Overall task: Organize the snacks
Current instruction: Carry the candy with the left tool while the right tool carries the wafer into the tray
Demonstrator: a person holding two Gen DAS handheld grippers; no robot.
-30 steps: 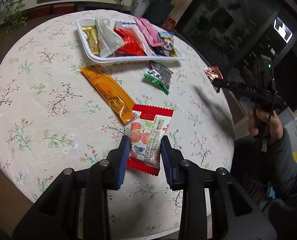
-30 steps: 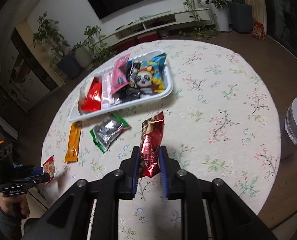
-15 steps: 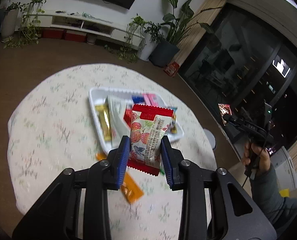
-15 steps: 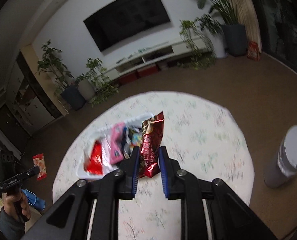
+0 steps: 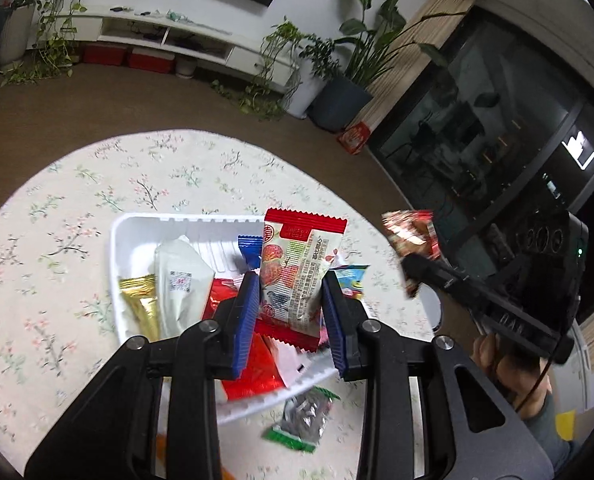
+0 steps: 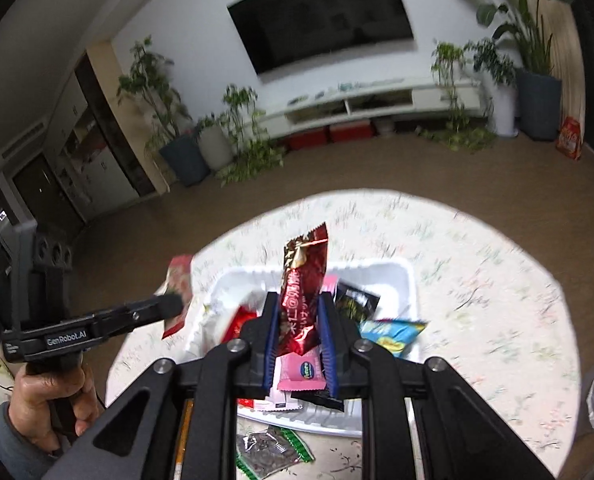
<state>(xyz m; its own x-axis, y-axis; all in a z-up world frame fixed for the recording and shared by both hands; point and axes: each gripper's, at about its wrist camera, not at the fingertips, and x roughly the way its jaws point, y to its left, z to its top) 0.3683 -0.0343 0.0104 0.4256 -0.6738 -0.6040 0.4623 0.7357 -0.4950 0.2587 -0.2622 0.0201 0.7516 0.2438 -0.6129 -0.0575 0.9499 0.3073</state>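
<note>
Red-white snack packet (image 5: 297,276) being gripped upright by left gripper (image 5: 291,308) fingers, dark-red bar (image 6: 303,296) by right gripper (image 6: 299,344), both hanging above white tray (image 5: 115,280) for dropping in.

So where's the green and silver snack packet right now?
The green and silver packet lies on the flowery tablecloth, just outside the near edge of the white tray, low in both wrist views.

Left hand-held gripper (image 5: 291,300) clamped, raised, angled down; right hand-held gripper (image 6: 299,328) likewise.

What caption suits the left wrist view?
Left gripper holds a red-and-white snack packet above the white tray.
</note>
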